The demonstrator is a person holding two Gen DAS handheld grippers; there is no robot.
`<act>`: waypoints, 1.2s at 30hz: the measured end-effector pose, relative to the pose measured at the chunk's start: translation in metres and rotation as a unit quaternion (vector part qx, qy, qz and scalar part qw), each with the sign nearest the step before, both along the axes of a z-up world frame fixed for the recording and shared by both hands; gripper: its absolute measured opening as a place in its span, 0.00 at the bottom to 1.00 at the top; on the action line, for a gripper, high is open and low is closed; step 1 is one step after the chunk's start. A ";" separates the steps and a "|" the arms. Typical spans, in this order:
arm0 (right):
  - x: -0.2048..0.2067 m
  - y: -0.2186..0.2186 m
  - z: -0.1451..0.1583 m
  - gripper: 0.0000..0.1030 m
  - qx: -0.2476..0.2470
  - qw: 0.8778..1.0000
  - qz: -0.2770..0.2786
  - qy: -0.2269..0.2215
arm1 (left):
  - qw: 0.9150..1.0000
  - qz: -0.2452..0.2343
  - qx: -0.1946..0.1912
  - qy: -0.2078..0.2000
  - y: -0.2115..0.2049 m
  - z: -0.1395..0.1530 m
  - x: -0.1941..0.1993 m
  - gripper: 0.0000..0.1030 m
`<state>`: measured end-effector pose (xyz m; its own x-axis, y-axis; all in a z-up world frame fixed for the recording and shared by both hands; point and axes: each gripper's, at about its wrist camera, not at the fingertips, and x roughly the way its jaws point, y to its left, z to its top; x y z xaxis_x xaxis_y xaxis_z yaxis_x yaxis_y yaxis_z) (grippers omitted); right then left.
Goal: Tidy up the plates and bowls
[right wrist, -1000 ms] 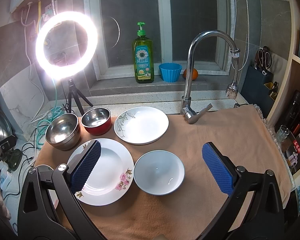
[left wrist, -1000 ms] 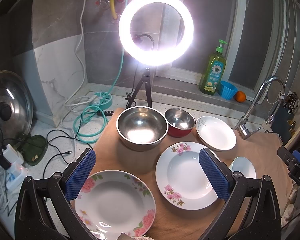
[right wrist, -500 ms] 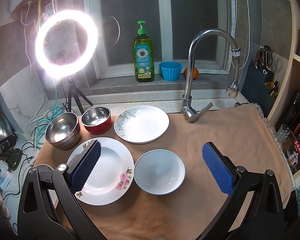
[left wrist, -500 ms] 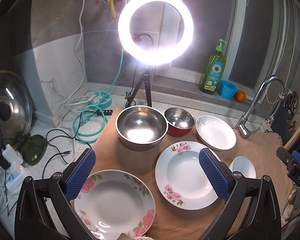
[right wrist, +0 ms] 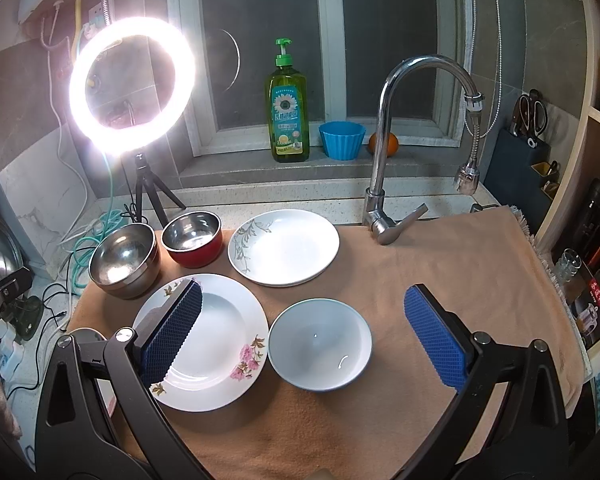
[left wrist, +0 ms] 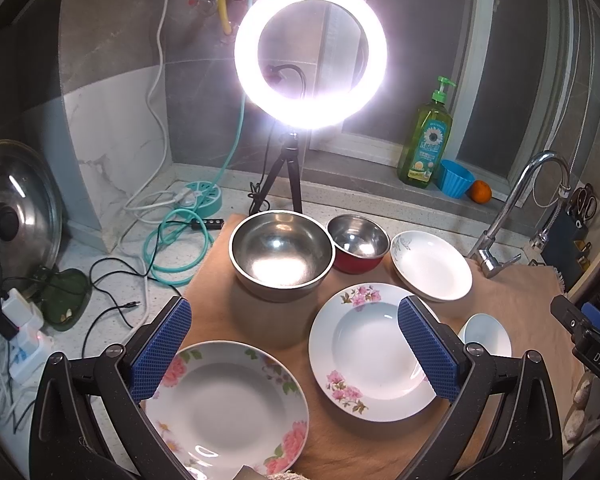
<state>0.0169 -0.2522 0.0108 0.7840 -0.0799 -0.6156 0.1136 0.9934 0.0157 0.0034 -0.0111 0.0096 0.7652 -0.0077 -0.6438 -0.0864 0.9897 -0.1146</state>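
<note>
Two polished steel bowls (left wrist: 282, 254) gleam at the matt tan cloth's (right wrist: 440, 272) far-left corner; the glazed white plates (right wrist: 284, 246) shine; gripper pads (right wrist: 436, 338) are textured blue rubber.

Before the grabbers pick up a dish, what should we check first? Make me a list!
1. Left gripper open, holding nothing: ok.
2. Right gripper open, holding nothing: ok.
3. White bowl sits between the right gripper's fingers: ok.
4. White bowl empty: ok.
5. Pink-flower plate clear of the bowl: cannot tell, rims look very close.
6. Steel bowl and red bowl upright: ok.
</note>
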 end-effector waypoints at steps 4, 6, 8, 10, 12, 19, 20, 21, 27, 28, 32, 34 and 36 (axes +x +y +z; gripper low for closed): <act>0.000 0.000 -0.001 1.00 0.001 1.000 -0.001 0.002 | 1.000 -0.001 -0.001 0.002 -0.002 -0.002 0.002 0.99; 0.000 0.001 -0.002 1.00 0.000 1.000 -0.001 0.003 | 1.000 -0.002 -0.001 0.006 -0.002 -0.005 0.005 0.99; 0.000 0.001 -0.005 1.00 0.001 1.000 -0.001 0.005 | 1.000 -0.004 -0.002 0.010 0.000 -0.008 0.008 0.99; 0.002 0.000 -0.012 1.00 0.002 1.000 -0.001 0.010 | 1.000 -0.008 -0.005 0.018 0.001 -0.011 0.011 0.99; 0.004 -0.001 -0.015 1.00 0.005 1.000 -0.001 0.015 | 1.000 -0.011 -0.006 0.023 0.003 -0.014 0.013 0.99; 0.004 -0.006 -0.035 1.00 0.039 0.998 0.008 0.044 | 0.997 -0.037 -0.022 0.058 0.011 -0.030 0.025 0.99; 0.003 -0.007 -0.039 0.99 0.045 0.998 0.008 0.050 | 0.997 -0.040 -0.025 0.063 0.011 -0.032 0.027 0.99; 0.002 -0.008 -0.042 0.95 0.052 0.997 0.009 0.055 | 0.996 -0.044 -0.028 0.070 0.012 -0.035 0.030 0.99; 0.000 -0.013 -0.062 0.69 0.103 0.990 0.015 0.097 | 0.990 -0.070 -0.057 0.105 0.017 -0.052 0.043 0.88; -0.001 -0.013 -0.066 0.65 0.114 0.988 0.016 0.106 | 0.989 -0.074 -0.062 0.110 0.018 -0.055 0.045 0.85; -0.001 -0.013 -0.089 0.50 0.160 0.977 0.027 0.141 | 0.982 -0.097 -0.082 0.137 0.017 -0.071 0.055 0.63; -0.002 -0.014 -0.102 0.45 0.182 0.970 0.028 0.157 | 0.976 -0.106 -0.107 0.159 0.019 -0.084 0.062 0.56; -0.002 -0.015 -0.114 0.43 0.206 0.963 0.029 0.172 | 0.972 -0.109 -0.119 0.173 0.020 -0.092 0.066 0.50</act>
<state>0.0150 -0.2668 -0.1028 0.5245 0.2639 -0.8095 0.1278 0.9156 0.3813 0.0689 0.0085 -0.0821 0.4676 -0.3253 -0.8219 0.0485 0.9379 -0.3436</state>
